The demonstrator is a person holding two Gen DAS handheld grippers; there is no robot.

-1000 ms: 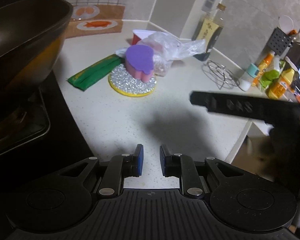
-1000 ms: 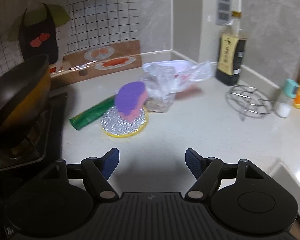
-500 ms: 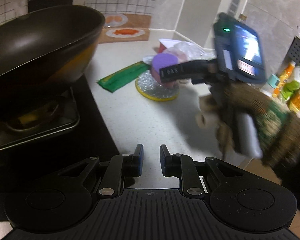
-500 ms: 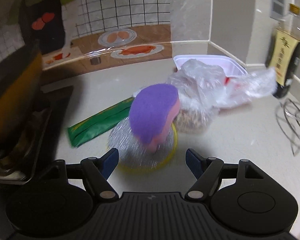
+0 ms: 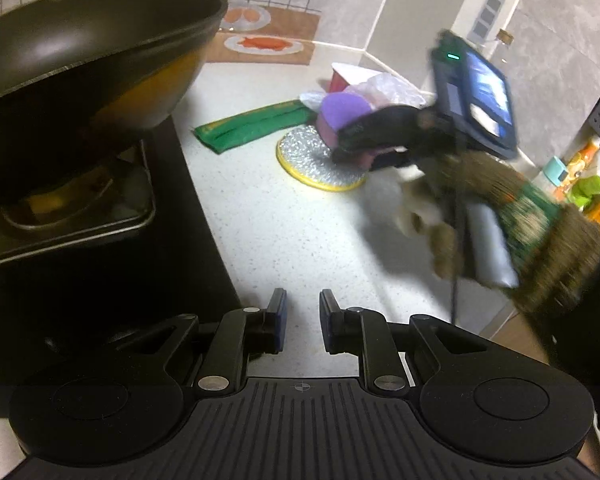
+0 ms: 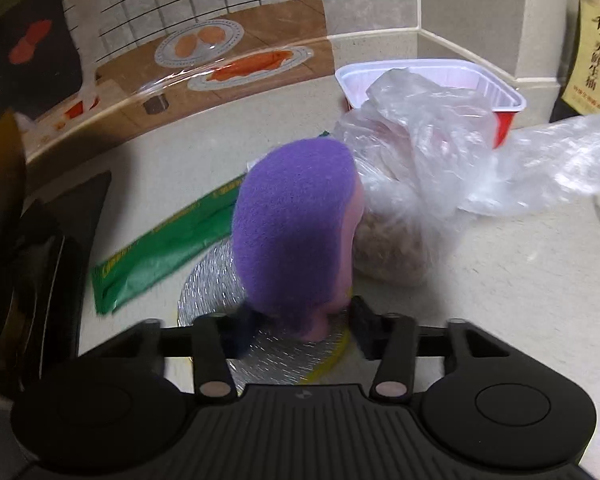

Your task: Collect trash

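A purple and pink sponge (image 6: 296,236) stands on a glittery silver disc with a yellow rim (image 6: 276,356). My right gripper (image 6: 300,330) has its jaws on either side of the sponge's base, narrowed around it; contact is blurred. In the left wrist view the right gripper (image 5: 360,148) sits at the sponge (image 5: 342,114) on the disc (image 5: 308,156). A green wrapper (image 6: 160,252) lies left of the disc, a clear plastic bag (image 6: 424,172) of brownish scraps to its right, a red and white tray (image 6: 432,76) behind. My left gripper (image 5: 302,322) is nearly closed and empty above the counter's front.
A black wok (image 5: 80,56) sits on the stove (image 5: 72,216) at the left. A dark sauce bottle (image 6: 588,64) stands at the back right. Bottles and condiments (image 5: 588,184) line the far right of the counter (image 5: 300,240).
My right gripper moved forward to the sponge and its jaws narrowed around the base. My left gripper drew back towards the stove, jaws unchanged.
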